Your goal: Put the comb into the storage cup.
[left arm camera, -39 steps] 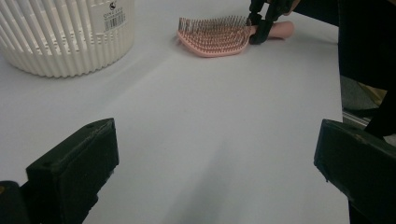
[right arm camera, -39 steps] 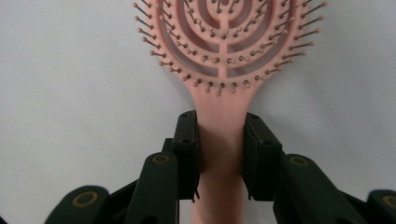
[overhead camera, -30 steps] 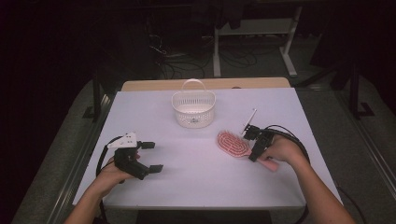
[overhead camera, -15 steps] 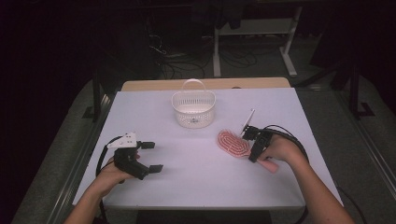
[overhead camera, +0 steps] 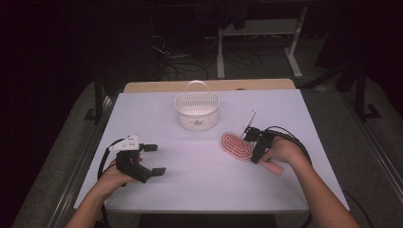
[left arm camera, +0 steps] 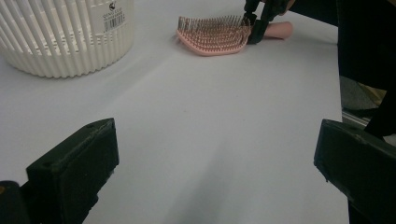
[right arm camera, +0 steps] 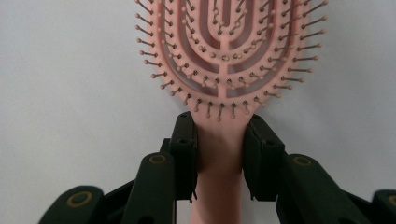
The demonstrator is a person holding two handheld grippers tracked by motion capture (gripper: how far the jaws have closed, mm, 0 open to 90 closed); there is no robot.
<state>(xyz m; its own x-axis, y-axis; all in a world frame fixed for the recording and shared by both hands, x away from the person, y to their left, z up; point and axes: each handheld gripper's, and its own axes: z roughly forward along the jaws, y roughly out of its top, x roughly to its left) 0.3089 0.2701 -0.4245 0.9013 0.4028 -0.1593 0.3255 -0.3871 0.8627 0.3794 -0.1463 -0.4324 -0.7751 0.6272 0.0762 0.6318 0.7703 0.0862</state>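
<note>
Nothing moved: right gripper [right arm camera: 219, 154] still clamps pink bristled brush [right arm camera: 224, 51] neck; left gripper [overhead camera: 154, 159], jaws wide, at 8 o'clock of ribbed basket [overhead camera: 196, 110].

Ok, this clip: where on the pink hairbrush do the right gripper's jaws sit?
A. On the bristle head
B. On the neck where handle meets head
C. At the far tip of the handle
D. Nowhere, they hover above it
B. In the right gripper view the right gripper has its two jaws pressed against either side of the pink hairbrush just below the bristles, at the top of the handle.
</note>
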